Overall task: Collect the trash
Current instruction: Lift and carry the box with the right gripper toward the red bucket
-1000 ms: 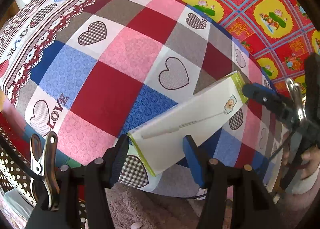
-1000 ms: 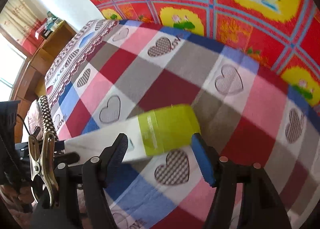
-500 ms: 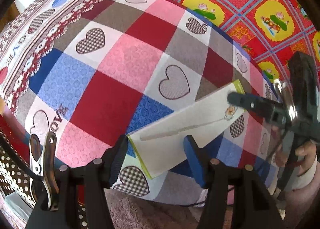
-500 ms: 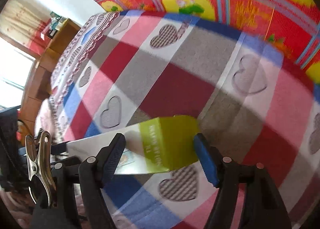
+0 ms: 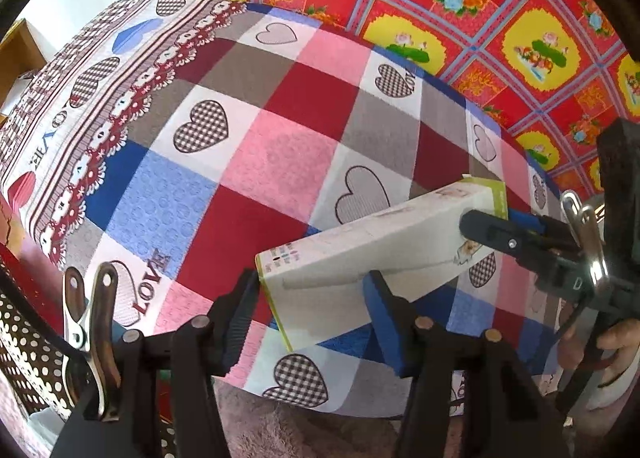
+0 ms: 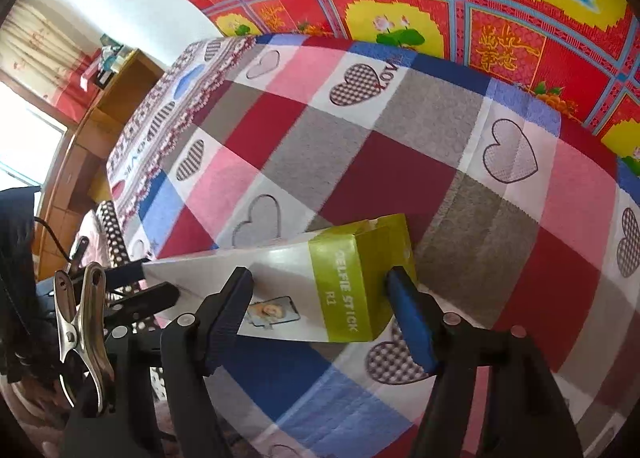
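Left tool [image 5: 310, 306] closing around white box [image 5: 372, 254] end, right tool [image 6: 320, 306] closing around its green end

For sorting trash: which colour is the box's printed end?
Lime green box end; right wrist view.

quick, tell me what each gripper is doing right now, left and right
Left gripper: jaws closing around the white end of the selfie stick box, pads at its sides.
Right gripper: jaws closing around the box's green end, pads at its sides.

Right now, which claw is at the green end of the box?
The right claw, closing across the green end of the box; the left claw closes on its white end.
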Demonstrator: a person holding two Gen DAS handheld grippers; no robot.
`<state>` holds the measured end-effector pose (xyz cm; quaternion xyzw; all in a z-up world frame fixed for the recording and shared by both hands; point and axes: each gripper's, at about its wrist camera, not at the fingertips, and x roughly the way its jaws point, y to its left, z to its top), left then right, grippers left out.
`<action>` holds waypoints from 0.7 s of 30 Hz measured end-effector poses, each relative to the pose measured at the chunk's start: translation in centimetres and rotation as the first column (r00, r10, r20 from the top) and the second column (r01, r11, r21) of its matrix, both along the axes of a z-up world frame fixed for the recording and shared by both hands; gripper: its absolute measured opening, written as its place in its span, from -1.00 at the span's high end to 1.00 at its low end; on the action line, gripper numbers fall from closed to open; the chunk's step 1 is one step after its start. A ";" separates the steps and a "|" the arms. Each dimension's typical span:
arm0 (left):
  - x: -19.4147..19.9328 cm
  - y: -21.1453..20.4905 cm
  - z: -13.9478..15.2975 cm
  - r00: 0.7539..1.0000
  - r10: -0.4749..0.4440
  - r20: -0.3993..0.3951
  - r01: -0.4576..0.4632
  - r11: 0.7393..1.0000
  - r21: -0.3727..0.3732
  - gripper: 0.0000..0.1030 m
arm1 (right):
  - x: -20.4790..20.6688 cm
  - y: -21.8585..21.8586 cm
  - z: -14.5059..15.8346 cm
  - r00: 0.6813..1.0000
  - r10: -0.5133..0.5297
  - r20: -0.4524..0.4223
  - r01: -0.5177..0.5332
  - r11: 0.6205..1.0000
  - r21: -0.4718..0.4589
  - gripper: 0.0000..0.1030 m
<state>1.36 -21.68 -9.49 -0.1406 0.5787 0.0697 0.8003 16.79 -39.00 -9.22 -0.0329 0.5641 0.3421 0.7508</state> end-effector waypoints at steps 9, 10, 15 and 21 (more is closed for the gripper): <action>-1.9 3.8 1.6 0.999 0.017 0.045 -0.017 1.000 -0.004 -0.09 | -2.0 2.6 0.9 0.999 -0.047 -0.004 0.047 0.999 0.027 -0.37; -2.1 4.2 1.7 0.999 0.018 0.048 -0.018 1.000 -0.004 -0.09 | -2.2 3.1 1.1 0.999 -0.049 0.001 0.049 0.998 0.028 -0.37; -3.2 6.9 2.6 0.997 0.027 0.068 -0.026 1.000 -0.010 -0.08 | -3.6 5.8 2.2 0.998 -0.051 0.031 0.050 0.998 0.030 -0.37; -4.4 10.4 3.7 0.996 0.025 0.091 -0.024 1.000 -0.006 -0.08 | -4.9 9.2 3.2 0.997 -0.065 0.049 0.063 0.997 0.038 -0.37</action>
